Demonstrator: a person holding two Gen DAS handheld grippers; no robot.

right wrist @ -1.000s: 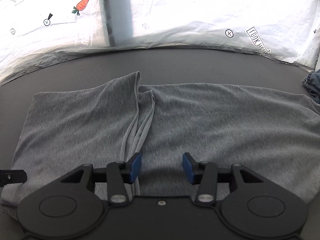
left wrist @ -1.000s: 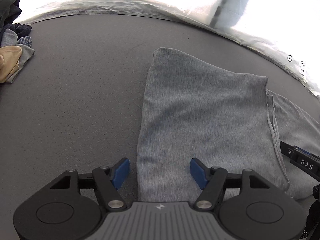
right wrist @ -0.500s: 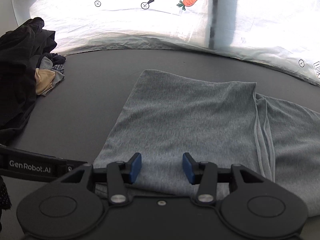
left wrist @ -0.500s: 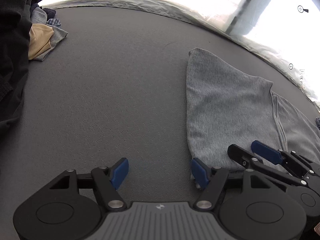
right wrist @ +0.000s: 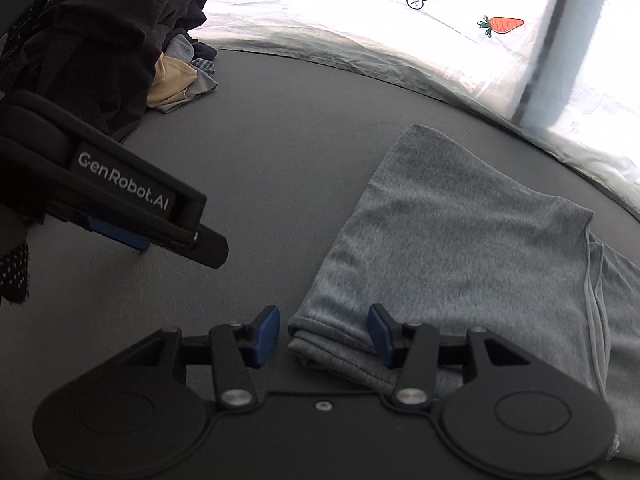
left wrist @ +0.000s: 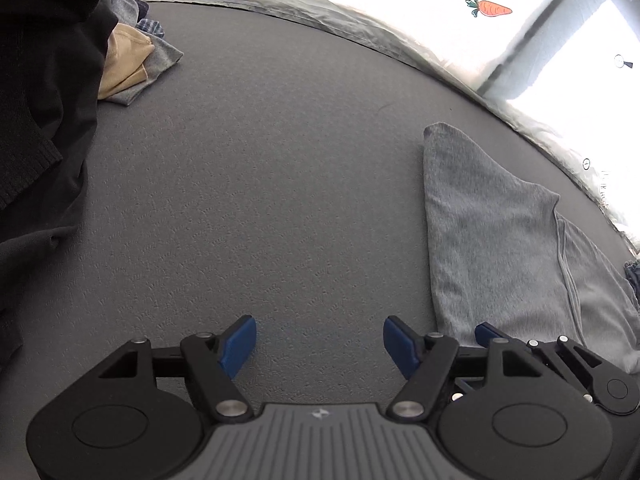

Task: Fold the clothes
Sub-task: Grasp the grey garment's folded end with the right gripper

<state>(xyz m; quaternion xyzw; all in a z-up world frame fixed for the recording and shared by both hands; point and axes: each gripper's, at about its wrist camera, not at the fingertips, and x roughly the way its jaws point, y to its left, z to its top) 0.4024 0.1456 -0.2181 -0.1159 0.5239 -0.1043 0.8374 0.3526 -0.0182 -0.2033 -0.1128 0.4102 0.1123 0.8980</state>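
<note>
1. The grey garment (right wrist: pixel 460 248) is lying partly folded on the dark grey table (left wrist: pixel 260 200), toward its right side, with its near left corner doubled over.
2. The right gripper (right wrist: pixel 323 334) is hovering at that corner, its jaws having just been opening; the hem sits between the blue pads, unpressed.
3. The left gripper (left wrist: pixel 319 346) is standing wide open over bare table, holding nothing (garment just to its right).
4. A pile of dark clothes (right wrist: pixel 112 40) is sitting at the far left.
</note>
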